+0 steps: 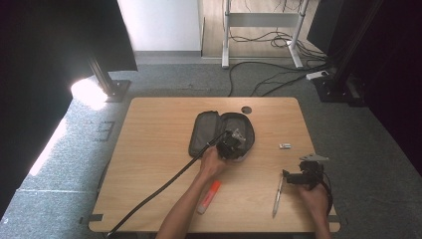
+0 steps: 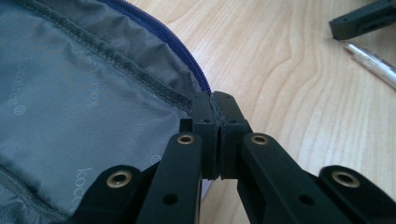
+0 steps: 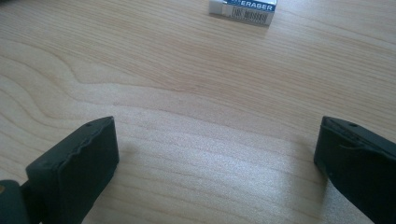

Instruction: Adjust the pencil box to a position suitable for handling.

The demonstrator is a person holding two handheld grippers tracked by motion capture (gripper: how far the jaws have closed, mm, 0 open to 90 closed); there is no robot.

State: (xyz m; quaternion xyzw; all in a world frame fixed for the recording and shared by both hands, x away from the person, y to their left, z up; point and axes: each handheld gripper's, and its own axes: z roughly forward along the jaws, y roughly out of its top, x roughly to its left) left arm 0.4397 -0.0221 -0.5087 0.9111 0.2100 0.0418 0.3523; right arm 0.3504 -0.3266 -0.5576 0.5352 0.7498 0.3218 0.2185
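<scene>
Left gripper [image 2: 215, 109] pinching the rim of the open pencil case [image 1: 206, 133]; right gripper [image 3: 217, 154] idle with its jaws wide.

The grey case lies unzipped near the middle of the wooden table [image 1: 149, 164], both halves flat, and the left jaws are clamped on the zip edge (blue trim) of its right half. The right gripper hovers over bare wood with nothing between its 2 jaws, an eraser [image 3: 243, 9] ahead of it. A pen [image 1: 277, 195] lies just beside it, and an orange marker [image 1: 209, 196] near the left forearm.
</scene>
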